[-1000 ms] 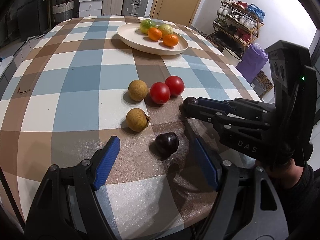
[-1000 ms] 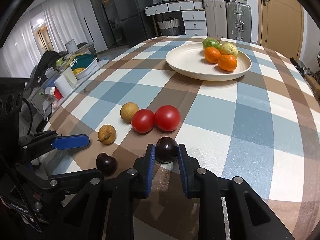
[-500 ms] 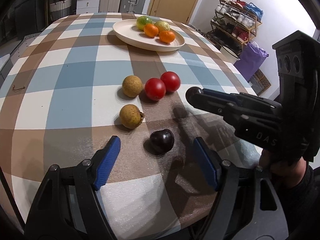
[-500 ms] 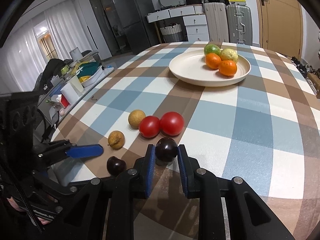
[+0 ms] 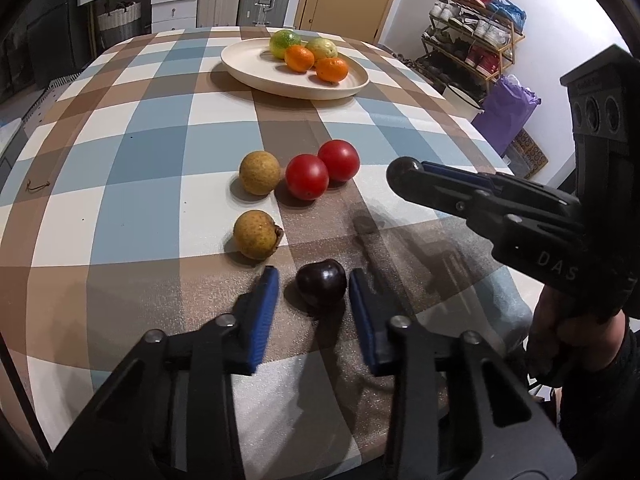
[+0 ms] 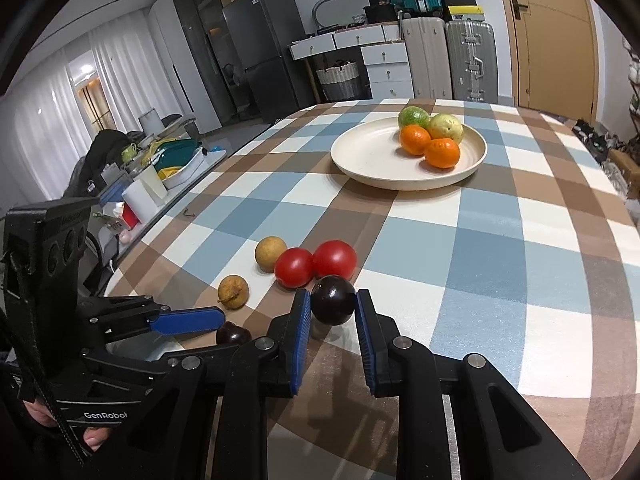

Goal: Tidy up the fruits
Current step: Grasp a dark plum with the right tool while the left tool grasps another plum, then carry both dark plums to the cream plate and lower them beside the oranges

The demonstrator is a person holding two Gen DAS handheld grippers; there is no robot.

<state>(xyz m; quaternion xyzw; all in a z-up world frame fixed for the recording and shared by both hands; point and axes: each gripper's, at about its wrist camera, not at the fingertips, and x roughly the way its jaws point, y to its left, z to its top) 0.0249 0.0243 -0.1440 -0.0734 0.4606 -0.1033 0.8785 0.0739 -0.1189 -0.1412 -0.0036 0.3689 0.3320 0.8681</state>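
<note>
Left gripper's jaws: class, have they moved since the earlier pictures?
Yes. The left gripper jaws are closing in around the dark plum on the tablecloth; a gap remains.

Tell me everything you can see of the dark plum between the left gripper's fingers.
The plum is small, round, glossy, near-black with a maroon sheen and a dimple on top. It sits on the checked cloth near the table's front edge, below the two brown fruits. The left gripper brackets it, jaws closing; slim gaps still show at both pads, so no contact is visible.
</note>
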